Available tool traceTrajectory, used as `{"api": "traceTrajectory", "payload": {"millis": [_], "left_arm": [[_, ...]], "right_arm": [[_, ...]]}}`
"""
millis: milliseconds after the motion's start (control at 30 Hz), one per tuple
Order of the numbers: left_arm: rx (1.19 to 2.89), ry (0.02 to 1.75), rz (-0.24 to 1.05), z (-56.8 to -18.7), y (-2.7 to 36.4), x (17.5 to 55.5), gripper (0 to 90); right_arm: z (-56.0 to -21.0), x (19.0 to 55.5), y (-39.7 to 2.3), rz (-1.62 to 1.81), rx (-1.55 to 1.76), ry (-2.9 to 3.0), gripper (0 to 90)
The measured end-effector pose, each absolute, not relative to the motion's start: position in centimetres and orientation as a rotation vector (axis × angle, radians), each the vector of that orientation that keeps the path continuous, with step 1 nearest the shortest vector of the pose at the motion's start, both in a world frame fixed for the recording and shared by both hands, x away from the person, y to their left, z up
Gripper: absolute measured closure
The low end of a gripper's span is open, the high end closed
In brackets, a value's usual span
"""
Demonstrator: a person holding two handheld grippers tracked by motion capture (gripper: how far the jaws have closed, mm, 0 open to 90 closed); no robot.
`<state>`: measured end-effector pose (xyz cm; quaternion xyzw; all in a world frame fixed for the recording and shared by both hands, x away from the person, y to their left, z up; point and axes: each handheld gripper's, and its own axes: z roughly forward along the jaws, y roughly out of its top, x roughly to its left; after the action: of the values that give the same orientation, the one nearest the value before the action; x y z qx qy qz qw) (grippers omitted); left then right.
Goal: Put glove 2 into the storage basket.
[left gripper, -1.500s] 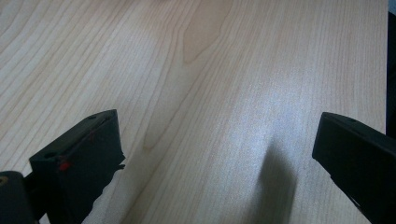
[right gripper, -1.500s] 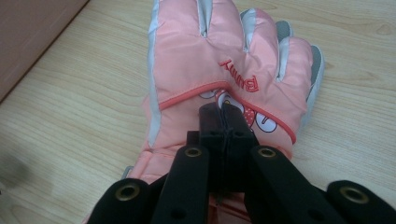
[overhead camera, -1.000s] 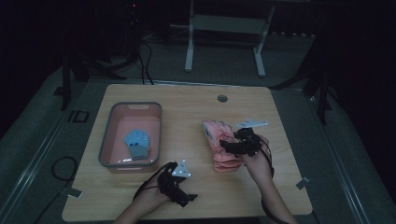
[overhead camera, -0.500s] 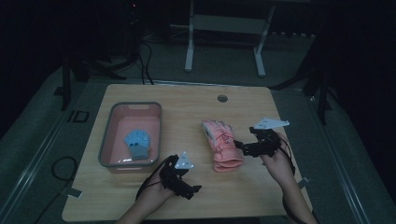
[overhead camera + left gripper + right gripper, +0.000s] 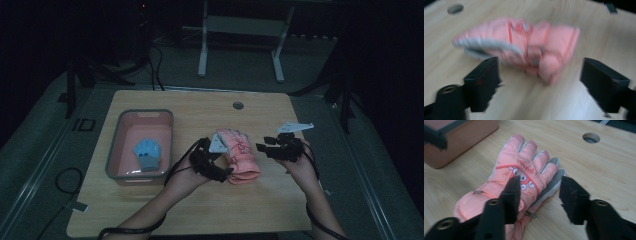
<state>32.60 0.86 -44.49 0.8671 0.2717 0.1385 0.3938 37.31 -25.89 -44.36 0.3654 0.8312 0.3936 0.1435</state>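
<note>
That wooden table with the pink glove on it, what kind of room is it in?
Probably a dim recording lab or workshop: the wooden table stands on a grey floor, with a metal stand and cables behind it.

- the table (image 5: 150, 210) carries a bin (image 5: 112, 155) on its left half and a pair of stacked gloves (image 5: 240, 155) near its middle.
- a small glove (image 5: 147, 154) lies inside the bin.
- a round hole (image 5: 238, 105) sits in the tabletop behind the stacked gloves, near the far edge.
- the left gripper (image 5: 220, 175) is just left of the stacked gloves, at their near end.
- the right gripper (image 5: 262, 145) is just right of the stacked gloves, apart from them.
- in the right gripper view, the gloves (image 5: 524, 180) lie between the bin (image 5: 454, 147) and the hole (image 5: 591, 137).
</note>
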Motion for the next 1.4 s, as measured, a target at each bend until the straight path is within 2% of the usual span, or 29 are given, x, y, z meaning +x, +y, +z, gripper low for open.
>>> {"api": "traceTrajectory", "payload": {"millis": [67, 200, 267, 333, 433, 500, 667, 767, 867, 933, 1033, 1200, 1400], "left_arm": [[2.176, 0.709, 0.334, -44.3, 0.3, 33.8, 42.6], [2.200, 0.800, 0.339, -45.3, -0.8, 36.3, 46.9], [2.220, 0.854, 0.319, -46.2, -1.2, 37.2, 43.3], [2.232, 0.905, 0.319, -47.3, -1.5, 37.8, 31.9], [2.231, 0.994, 0.245, -49.0, -1.7, 38.6, 21.6], [2.213, 1.073, 0.189, -50.1, -1.7, 39.2, 19.8], [2.185, 1.131, -0.013, -52.6, -1.5, 40.4, 19.9], [2.128, 1.141, -0.148, -53.6, -1.1, 41.1, 24.6], [2.081, 1.111, -0.274, -54.1, -0.8, 41.5, 42.4], [2.066, 1.106, -0.303, -54.0, -0.6, 41.6, 53.0], [2.075, 1.101, -0.306, -53.7, -0.6, 41.5, 63.1], [2.119, 1.062, -0.272, -52.1, -0.6, 41.2, 67.6], [2.128, 1.031, -0.260, -50.2, 0.0, 40.9, 68.6]], "right_arm": [[-44.7, 37.6, -25.4, 1.119, 1.051, 2.432, 58.8], [-45.6, 38.3, -24.4, 1.111, 1.046, 2.460, 58.8], [-46.3, 38.8, -23.9, 1.093, 1.046, 2.465, 55.6], [-47.0, 39.2, -23.6, 1.086, 1.058, 2.474, 50.6], [-48.5, 39.8, -23.2, 1.043, 1.097, 2.482, 45.5], [-49.3, 40.0, -23.2, 1.024, 1.141, 2.501, 44.2], [-51.4, 41.5, -23.7, 0.982, 1.310, 2.634, 41.7], [-52.2, 42.2, -23.9, 1.022, 1.377, 2.685, 48.7], [-52.4, 42.1, -23.8, 1.055, 1.346, 2.700, 61.8], [-52.4, 41.7, -23.6, 1.072, 1.316, 2.673, 71.2], [-52.1, 41.1, -23.3, 1.076, 1.312, 2.616, 77.4], [-50.9, 40.5, -23.1, 1.077, 1.309, 2.587, 79.5], [-48.8, 39.6, -22.6, 1.084, 1.268, 2.544, 79.9]]}}
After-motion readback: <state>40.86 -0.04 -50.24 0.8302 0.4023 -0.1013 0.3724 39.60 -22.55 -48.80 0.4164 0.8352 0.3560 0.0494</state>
